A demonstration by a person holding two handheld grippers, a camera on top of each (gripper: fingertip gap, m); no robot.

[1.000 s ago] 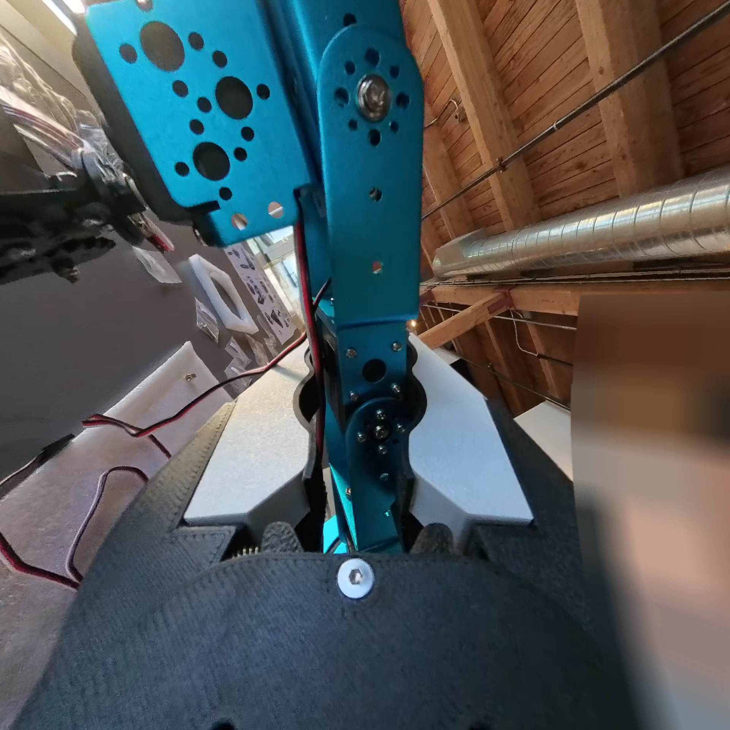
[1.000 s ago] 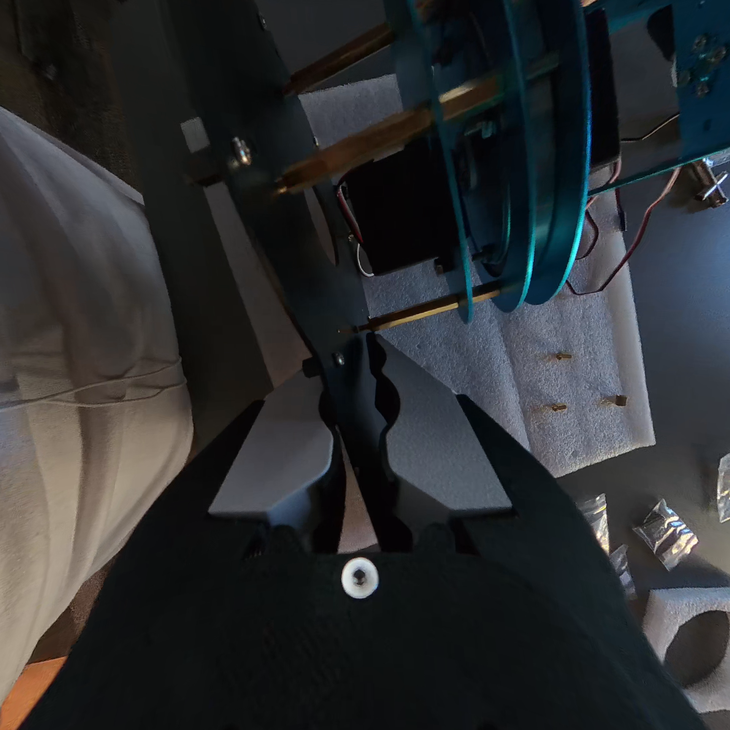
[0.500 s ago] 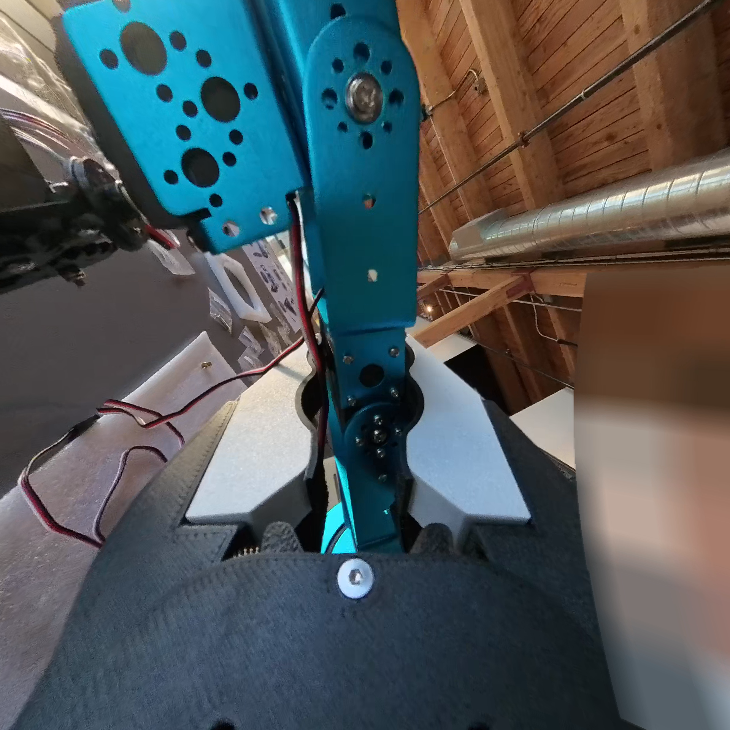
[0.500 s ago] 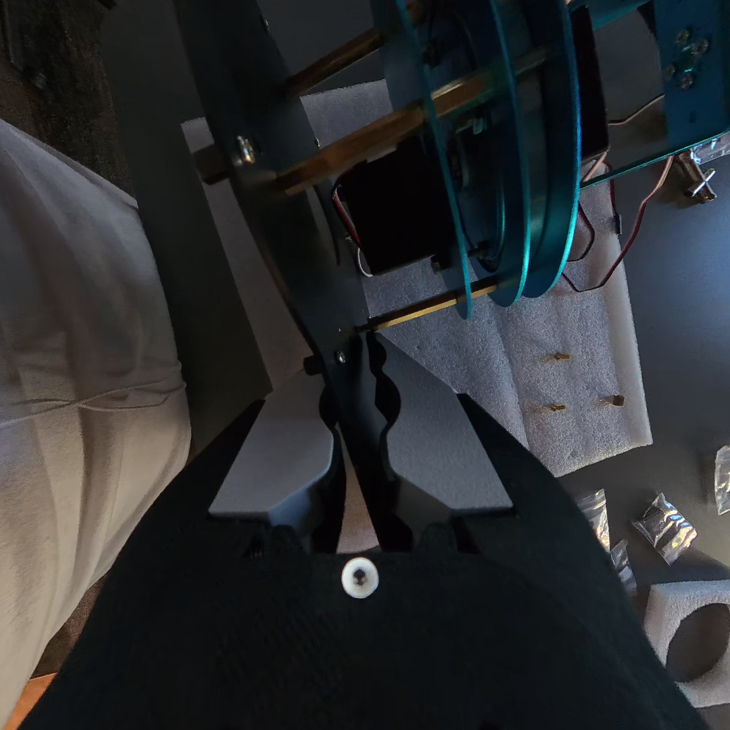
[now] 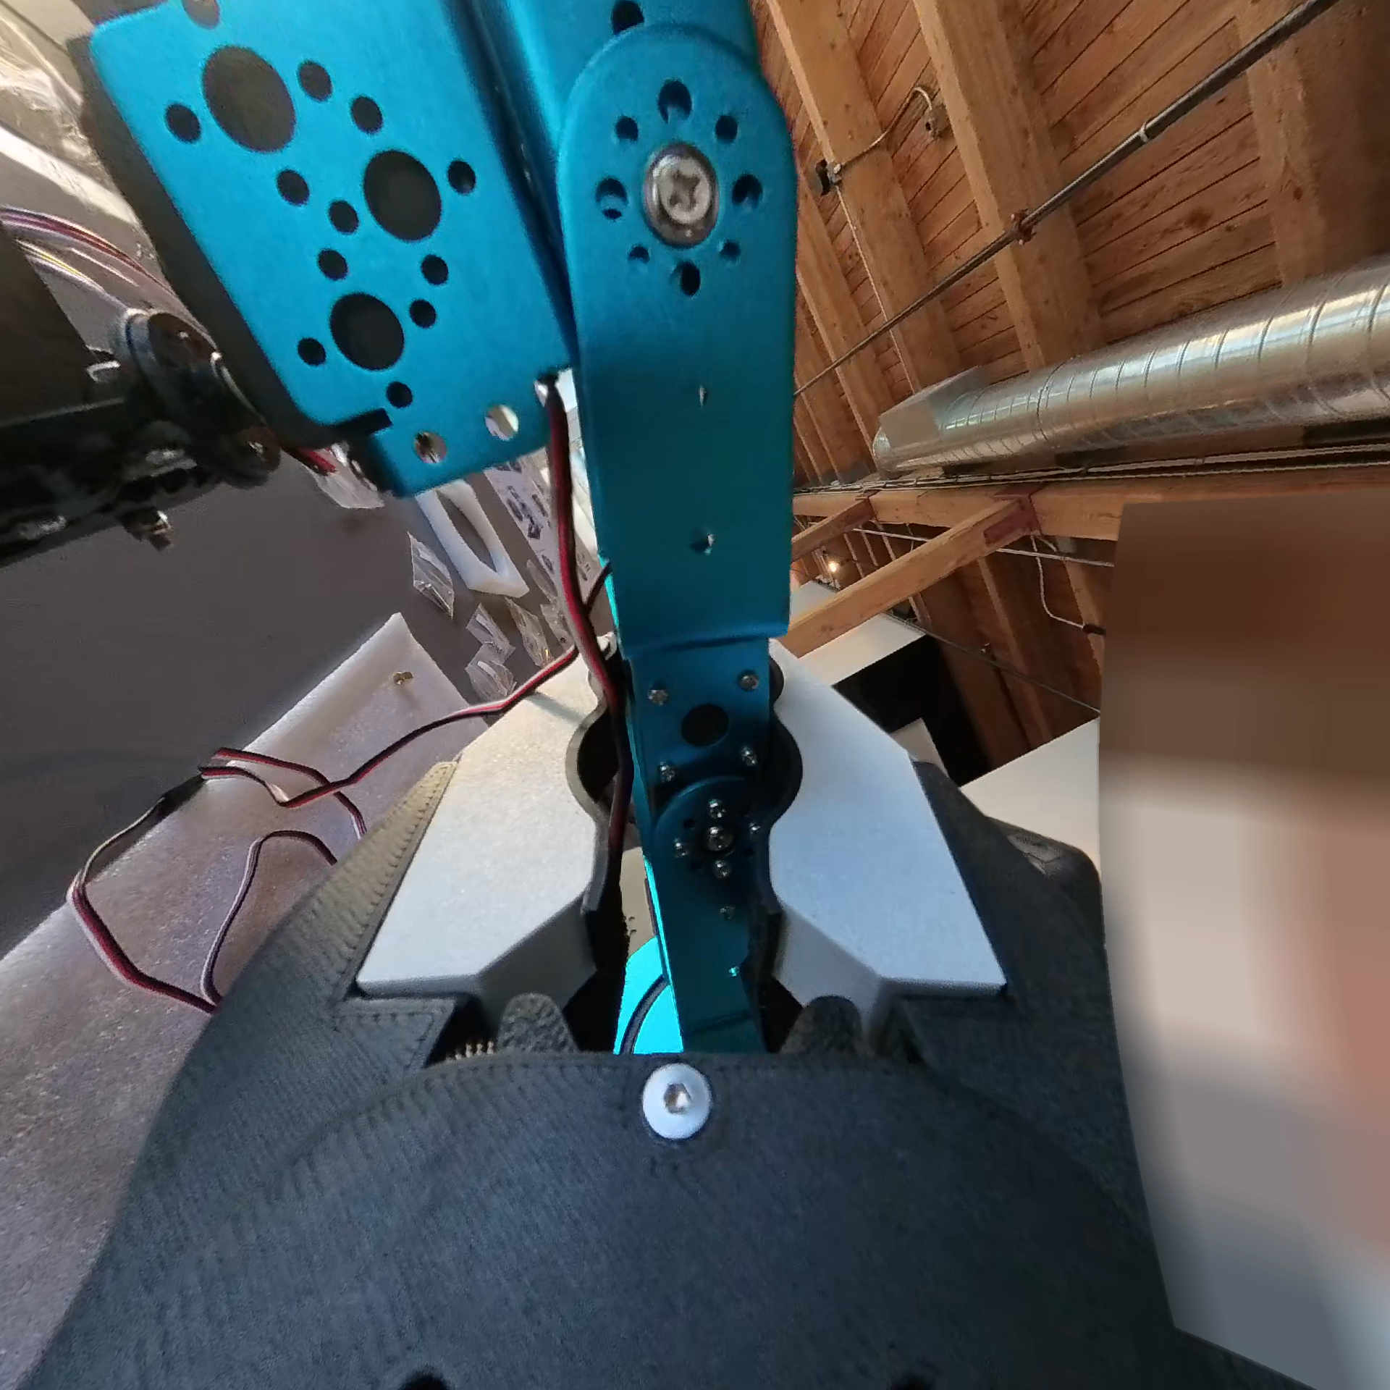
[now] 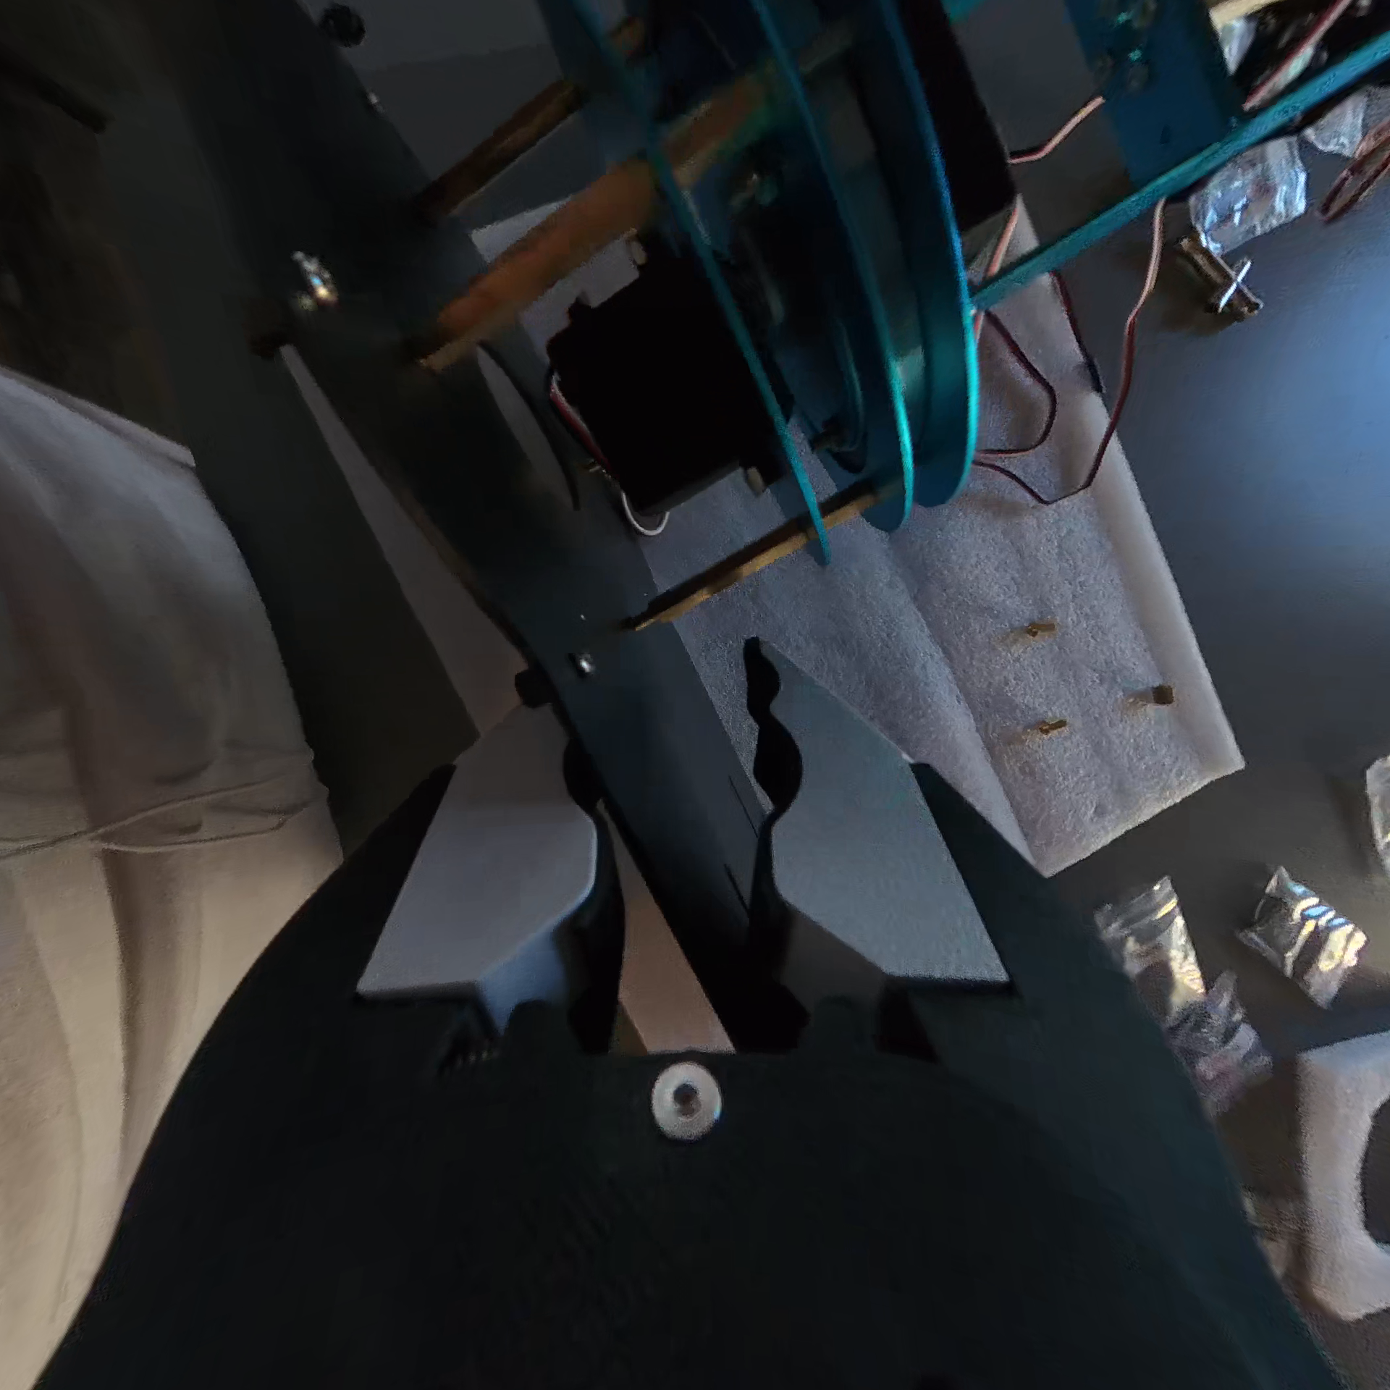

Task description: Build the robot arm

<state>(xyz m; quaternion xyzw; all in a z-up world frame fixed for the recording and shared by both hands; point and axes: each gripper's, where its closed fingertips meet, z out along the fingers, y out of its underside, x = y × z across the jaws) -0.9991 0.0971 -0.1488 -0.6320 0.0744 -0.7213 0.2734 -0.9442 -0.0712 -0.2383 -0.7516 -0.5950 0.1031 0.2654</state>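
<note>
The left gripper (image 5: 688,797) has its grey fingers (image 5: 496,850) closed on the narrow lower end of a teal metal arm link (image 5: 684,466), which runs up to a screwed pivot beside a perforated teal bracket (image 5: 331,248). Red, black and white servo wires (image 5: 301,790) trail from the link over white foam sheet (image 5: 226,760) lying on the dark counter (image 5: 188,639). The right gripper (image 6: 669,760) pinches the edge of a dark base plate (image 6: 481,489) between its fingers (image 6: 850,812); brass standoffs (image 6: 541,248) join that plate to teal round discs (image 6: 895,248), with a black servo (image 6: 662,391) between. Loose brass standoffs (image 6: 1042,726) lie on the foam, small clear bags (image 6: 1301,940) near it
</note>
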